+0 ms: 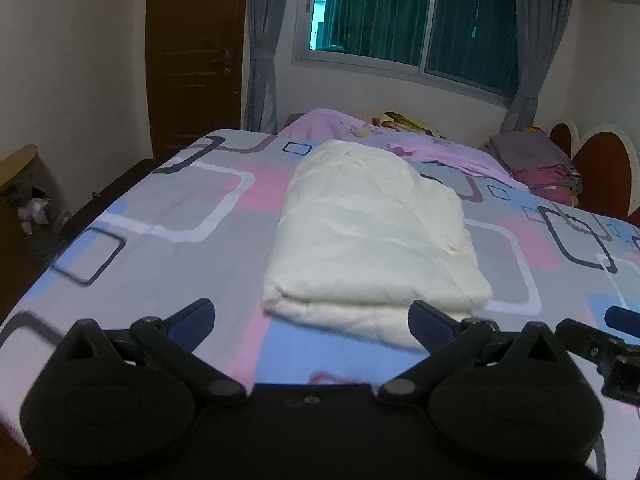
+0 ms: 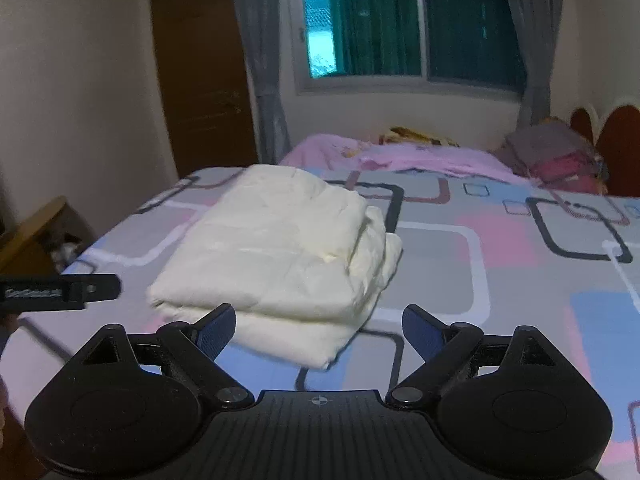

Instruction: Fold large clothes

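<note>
Cream garment (image 1: pixel 372 232), folded into thick rectangle, lying flat on bed w/ patterned sheet.

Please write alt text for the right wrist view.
A folded cream cloth lies on a bed with a patterned sheet, just beyond the open, empty right gripper. The left gripper pokes in at the left; a window is behind.

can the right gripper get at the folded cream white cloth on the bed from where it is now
Probably yes. The right gripper is open and empty, and the folded cream white cloth lies just ahead on the patterned bedsheet, with nothing between them. The left gripper stays off to the side.
</note>
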`<control>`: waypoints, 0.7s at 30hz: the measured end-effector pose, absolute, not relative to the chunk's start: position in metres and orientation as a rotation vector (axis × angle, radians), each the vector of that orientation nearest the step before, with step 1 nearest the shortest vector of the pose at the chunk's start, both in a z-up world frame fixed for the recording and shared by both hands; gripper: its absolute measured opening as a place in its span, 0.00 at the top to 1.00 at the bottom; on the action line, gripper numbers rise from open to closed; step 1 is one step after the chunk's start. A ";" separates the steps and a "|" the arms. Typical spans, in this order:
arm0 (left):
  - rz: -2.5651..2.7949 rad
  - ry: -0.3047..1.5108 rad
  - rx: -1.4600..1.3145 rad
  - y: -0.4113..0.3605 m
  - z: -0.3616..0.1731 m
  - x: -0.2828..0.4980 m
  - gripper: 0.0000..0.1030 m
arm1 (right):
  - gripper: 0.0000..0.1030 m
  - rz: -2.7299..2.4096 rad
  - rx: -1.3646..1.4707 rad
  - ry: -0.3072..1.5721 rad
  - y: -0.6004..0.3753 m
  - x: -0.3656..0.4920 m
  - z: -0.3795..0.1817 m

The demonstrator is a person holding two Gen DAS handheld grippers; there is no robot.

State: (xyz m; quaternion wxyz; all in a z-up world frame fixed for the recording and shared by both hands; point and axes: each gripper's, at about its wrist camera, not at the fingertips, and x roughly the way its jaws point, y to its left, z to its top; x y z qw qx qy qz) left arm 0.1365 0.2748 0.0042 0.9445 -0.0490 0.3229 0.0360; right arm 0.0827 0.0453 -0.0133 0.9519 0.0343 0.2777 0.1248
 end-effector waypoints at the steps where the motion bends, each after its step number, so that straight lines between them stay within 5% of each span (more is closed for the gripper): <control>1: 0.074 0.657 -0.098 0.273 0.006 0.125 0.00 | 0.13 0.252 0.067 0.555 0.045 0.068 -0.010; 21: 0.115 0.643 -0.072 0.256 0.040 0.004 0.00 | 0.10 0.213 0.085 0.439 0.032 -0.072 0.032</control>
